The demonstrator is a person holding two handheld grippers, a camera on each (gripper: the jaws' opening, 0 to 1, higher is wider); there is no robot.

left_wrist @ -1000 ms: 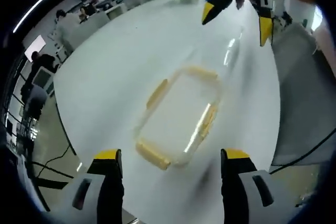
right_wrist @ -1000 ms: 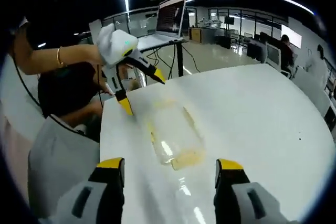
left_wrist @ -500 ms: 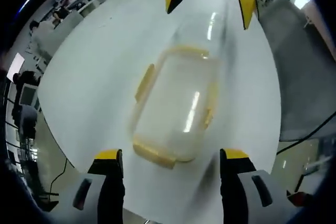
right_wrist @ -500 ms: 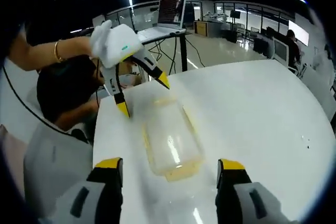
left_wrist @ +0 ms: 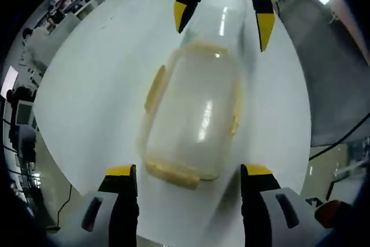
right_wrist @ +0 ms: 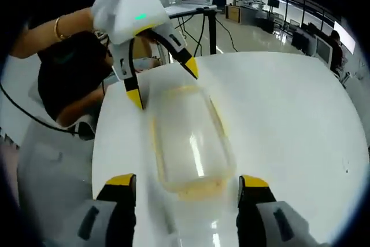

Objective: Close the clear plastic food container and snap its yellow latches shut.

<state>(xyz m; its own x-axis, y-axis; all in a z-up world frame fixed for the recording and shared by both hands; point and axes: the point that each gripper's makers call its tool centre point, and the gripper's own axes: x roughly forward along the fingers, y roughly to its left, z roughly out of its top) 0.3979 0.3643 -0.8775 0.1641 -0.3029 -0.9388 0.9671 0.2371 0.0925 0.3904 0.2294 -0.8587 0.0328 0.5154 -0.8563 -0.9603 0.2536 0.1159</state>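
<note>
Clear rectangular plastic food container (left_wrist: 193, 122) with yellow latches (left_wrist: 171, 173) lying flat on my round white table (left_wrist: 92, 85), lid in place. My left gripper (left_wrist: 187, 174), jaws spread wide, hovers at one short end; my right gripper (right_wrist: 185, 180), jaws likewise spread, faces the opposite end (right_wrist: 191, 186). Neither touches the container. Side latches (left_wrist: 154, 88) stand splayed outward.

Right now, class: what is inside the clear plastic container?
Through the clear container only the white table shows; it looks empty. Glare streaks and blur hide fine detail inside.
</note>
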